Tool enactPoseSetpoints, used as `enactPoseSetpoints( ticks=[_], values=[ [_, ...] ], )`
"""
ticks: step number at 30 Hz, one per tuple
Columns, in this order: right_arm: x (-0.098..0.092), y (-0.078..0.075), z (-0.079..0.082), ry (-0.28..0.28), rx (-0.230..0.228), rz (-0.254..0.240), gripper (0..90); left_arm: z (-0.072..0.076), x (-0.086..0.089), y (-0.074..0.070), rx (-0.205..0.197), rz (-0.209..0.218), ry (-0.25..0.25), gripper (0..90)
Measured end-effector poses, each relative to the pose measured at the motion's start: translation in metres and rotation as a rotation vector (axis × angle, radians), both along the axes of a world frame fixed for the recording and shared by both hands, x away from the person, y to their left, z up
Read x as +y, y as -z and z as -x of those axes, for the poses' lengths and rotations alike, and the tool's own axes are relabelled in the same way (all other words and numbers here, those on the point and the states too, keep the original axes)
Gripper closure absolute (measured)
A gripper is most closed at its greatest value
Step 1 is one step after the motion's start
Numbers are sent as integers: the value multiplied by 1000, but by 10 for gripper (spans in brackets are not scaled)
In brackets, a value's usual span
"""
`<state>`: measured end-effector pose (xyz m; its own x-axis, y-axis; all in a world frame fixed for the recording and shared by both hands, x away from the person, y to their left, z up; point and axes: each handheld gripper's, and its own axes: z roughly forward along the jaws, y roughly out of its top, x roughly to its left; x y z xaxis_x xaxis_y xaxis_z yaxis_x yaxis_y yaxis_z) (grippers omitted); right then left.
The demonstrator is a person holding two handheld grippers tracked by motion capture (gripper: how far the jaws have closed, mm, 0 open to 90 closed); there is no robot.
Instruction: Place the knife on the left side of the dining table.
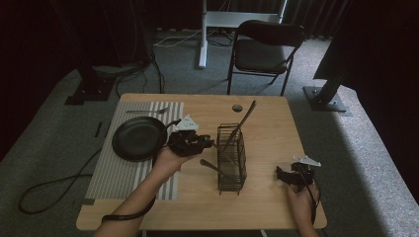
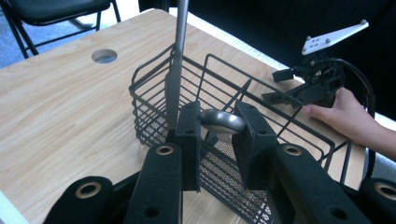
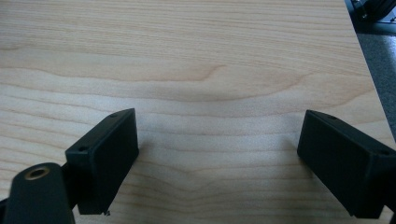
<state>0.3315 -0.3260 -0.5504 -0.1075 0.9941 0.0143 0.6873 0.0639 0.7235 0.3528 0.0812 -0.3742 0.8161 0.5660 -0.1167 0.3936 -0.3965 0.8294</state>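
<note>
A black wire basket [image 1: 231, 158] [image 2: 224, 88] stands in the middle of the wooden table [image 1: 267, 123]. One metal utensil [image 1: 245, 120] [image 2: 175, 70] leans upright inside it, handle up. My left gripper [image 1: 208, 143] [image 2: 220, 125] hovers at the basket's left rim, shut on the rounded end of a second metal utensil [image 2: 223, 121]; the remainder of that utensil is hidden. Another metal utensil [image 1: 212, 168] slants at the basket's near left side. Near the table's right front, my right gripper [image 1: 282, 175] [image 3: 217, 154] [image 2: 282, 86] rests open above bare wood, with nothing between its jaws.
A black plate [image 1: 138, 138] sits on a striped placemat [image 1: 118, 173] at the left, with a utensil [image 1: 148, 111] lying behind it. There is a round hole [image 1: 237, 107] in the tabletop at the back. A folding chair [image 1: 264, 49] stands beyond the table.
</note>
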Motion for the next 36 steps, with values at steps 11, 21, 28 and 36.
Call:
enactPoseSetpoints(
  ticks=[11,21,28,36],
  values=[
    [0,0,0,0,-2,1,116,-10,-16,-8,-46,-3,52,734],
    [0,0,0,-1,-1,1,117,-18,-38,-17,-54,11,110,730],
    [0,0,0,-1,-1,1,117,-23,-45,-17,-66,38,150,729],
    [0,0,0,-1,-1,2,117,-27,-59,-17,-73,70,163,726]
  ],
)
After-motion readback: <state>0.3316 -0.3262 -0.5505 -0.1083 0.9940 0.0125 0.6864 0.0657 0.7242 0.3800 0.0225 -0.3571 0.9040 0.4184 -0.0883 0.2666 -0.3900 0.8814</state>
